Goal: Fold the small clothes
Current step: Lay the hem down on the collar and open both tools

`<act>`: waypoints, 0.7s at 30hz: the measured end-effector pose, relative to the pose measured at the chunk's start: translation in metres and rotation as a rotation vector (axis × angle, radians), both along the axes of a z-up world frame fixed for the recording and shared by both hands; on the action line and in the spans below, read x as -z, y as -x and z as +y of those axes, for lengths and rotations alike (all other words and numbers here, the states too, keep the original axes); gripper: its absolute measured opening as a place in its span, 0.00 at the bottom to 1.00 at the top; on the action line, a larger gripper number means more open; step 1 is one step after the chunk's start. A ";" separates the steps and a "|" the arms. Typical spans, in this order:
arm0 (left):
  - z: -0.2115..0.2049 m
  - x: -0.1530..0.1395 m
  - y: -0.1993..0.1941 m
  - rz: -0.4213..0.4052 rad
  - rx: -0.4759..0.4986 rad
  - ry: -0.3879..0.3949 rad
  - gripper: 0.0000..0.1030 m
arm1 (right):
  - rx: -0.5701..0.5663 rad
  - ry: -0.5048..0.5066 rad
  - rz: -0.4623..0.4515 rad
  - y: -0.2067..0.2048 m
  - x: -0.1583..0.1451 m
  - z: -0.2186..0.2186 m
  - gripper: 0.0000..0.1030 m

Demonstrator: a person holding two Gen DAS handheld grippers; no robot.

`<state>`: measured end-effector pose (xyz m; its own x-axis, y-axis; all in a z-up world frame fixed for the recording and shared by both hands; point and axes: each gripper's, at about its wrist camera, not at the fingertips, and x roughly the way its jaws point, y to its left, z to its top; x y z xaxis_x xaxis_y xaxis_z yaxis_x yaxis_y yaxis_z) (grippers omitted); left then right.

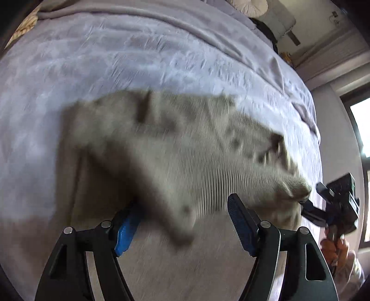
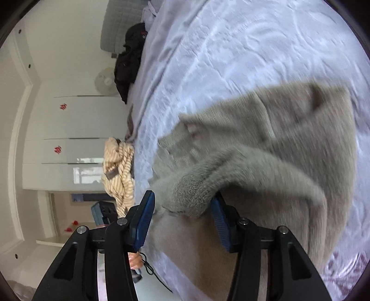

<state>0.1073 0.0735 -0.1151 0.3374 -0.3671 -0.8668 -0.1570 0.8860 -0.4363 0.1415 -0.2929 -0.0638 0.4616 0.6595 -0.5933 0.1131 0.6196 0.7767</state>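
Observation:
A grey-beige ribbed knit garment (image 1: 185, 143) lies blurred on the lilac bedcover (image 1: 115, 58). My left gripper (image 1: 183, 201) stands open above its near edge; a loose fold droops between the blue pads and hides the tip of the left one. At the right edge, my right gripper (image 1: 309, 206) sits at the garment's corner. In the right wrist view the garment (image 2: 289, 129) spreads to the right, and a thick rolled fold (image 2: 192, 192) lies between the jaws of my right gripper (image 2: 182, 195), which is open, with a gap at the left pad.
A striped beige cloth (image 2: 119, 171) and dark clothes (image 2: 129, 60) hang at the bed's edge, with white wardrobe doors (image 2: 69, 120) beyond. A hand (image 2: 136, 259) shows below. A window (image 1: 360, 125) and a pillow (image 1: 249, 5) border the bed.

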 end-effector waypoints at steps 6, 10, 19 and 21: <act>0.015 -0.034 -0.040 -0.119 -0.121 -0.041 0.72 | 0.132 0.032 -0.110 -0.019 -0.037 -0.020 0.54; 0.020 -0.057 -0.039 -0.163 -0.117 -0.167 0.72 | 0.138 0.142 -0.130 -0.016 -0.060 -0.020 0.54; 0.014 0.003 -0.031 0.005 -0.089 -0.345 0.72 | 0.046 0.394 0.012 -0.013 -0.031 -0.002 0.54; 0.024 0.009 -0.026 0.031 -0.123 -0.357 0.72 | 0.097 0.412 0.052 -0.010 -0.022 -0.015 0.53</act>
